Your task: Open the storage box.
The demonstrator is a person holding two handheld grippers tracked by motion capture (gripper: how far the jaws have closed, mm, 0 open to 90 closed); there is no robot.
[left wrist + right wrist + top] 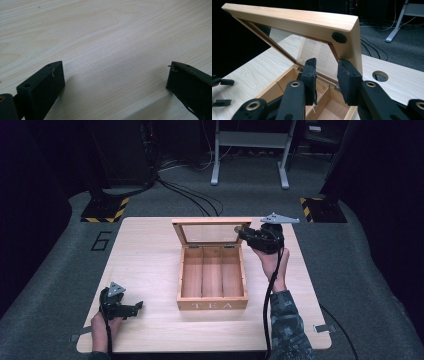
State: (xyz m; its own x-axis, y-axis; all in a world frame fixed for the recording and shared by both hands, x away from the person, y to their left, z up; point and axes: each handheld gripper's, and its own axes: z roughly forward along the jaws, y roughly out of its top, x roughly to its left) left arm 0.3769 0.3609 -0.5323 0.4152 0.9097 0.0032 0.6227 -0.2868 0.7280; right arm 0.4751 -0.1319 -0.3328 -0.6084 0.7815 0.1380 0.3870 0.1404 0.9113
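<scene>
Dark grey carpet and cable runs surround a pale wooden counter (150, 270). At its centre stands a wooden tea box (212, 304) with three empty compartments; its glass-paned lid (312, 22) is raised, hinged along the box side facing the far edge. The right gripper (327, 75) has its fingers (348, 80) clenched on the lid frame at its right corner, near the counter's far right. The left gripper (131, 309) rests near the front left corner, well apart from the box, fingers (47, 82) released with bare counter between them. Risk: nothing restrains the box body, so a pull on the lid could slide or tip the box. A corner grip could also twist the hinges, or slip and let the lid drop.
</scene>
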